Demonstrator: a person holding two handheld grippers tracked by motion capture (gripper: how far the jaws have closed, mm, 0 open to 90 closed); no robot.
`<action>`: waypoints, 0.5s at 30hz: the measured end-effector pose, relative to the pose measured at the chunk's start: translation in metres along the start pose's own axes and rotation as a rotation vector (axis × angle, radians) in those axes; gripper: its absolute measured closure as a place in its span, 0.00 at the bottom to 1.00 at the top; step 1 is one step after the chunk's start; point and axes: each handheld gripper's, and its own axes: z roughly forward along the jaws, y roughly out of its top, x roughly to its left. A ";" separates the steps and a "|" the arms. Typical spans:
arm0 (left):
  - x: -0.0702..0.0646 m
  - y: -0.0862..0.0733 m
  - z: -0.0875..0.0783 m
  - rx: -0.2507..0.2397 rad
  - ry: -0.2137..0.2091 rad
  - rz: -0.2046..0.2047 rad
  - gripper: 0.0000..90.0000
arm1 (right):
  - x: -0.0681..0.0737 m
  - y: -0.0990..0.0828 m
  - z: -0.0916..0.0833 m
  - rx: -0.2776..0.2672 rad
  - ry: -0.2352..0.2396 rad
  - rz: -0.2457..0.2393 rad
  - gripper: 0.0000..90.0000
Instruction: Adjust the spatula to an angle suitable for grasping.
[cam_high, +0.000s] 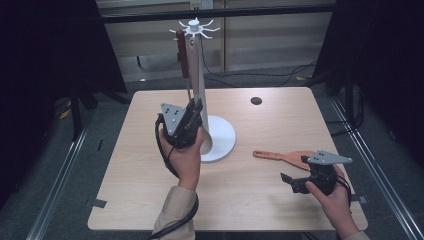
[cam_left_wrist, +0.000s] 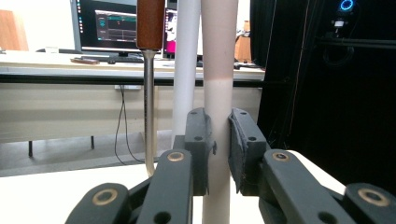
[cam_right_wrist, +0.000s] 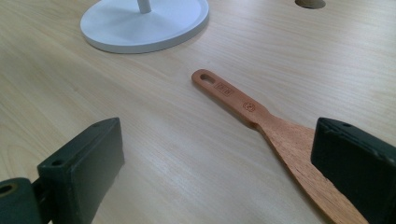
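Jaws of the left gripper (cam_left_wrist: 217, 154) are seen closed on the pale handle of a light utensil (cam_left_wrist: 218, 93), which is held upright just beside the white post of the hanging stand (cam_high: 199, 75); jaws of the right gripper (cam_right_wrist: 215, 172) are spread wide with nothing between them, low over the bench (cam_high: 150, 190). A brown-handled utensil (cam_high: 182, 55) is already hung from the hooks at the top of the stand. A wooden spatula (cam_right_wrist: 261, 121) lies flat on the bench, its blade partly between the open right jaws. The held handle could be knocked against the post or the hung utensil, which would set it swinging or tip the stand. A small stamped label is seen on the spatula handle, too small to be read.
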 end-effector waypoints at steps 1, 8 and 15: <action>0.000 0.000 0.001 0.000 0.001 -0.001 0.87 | 0.000 0.000 0.000 -0.001 0.000 0.000 0.02; 0.002 -0.003 0.005 -0.011 -0.005 -0.012 0.87 | 0.000 0.000 -0.001 0.000 -0.003 0.002 0.02; 0.009 -0.007 0.014 -0.014 -0.044 -0.031 0.86 | 0.000 0.000 -0.001 0.000 -0.003 0.007 0.02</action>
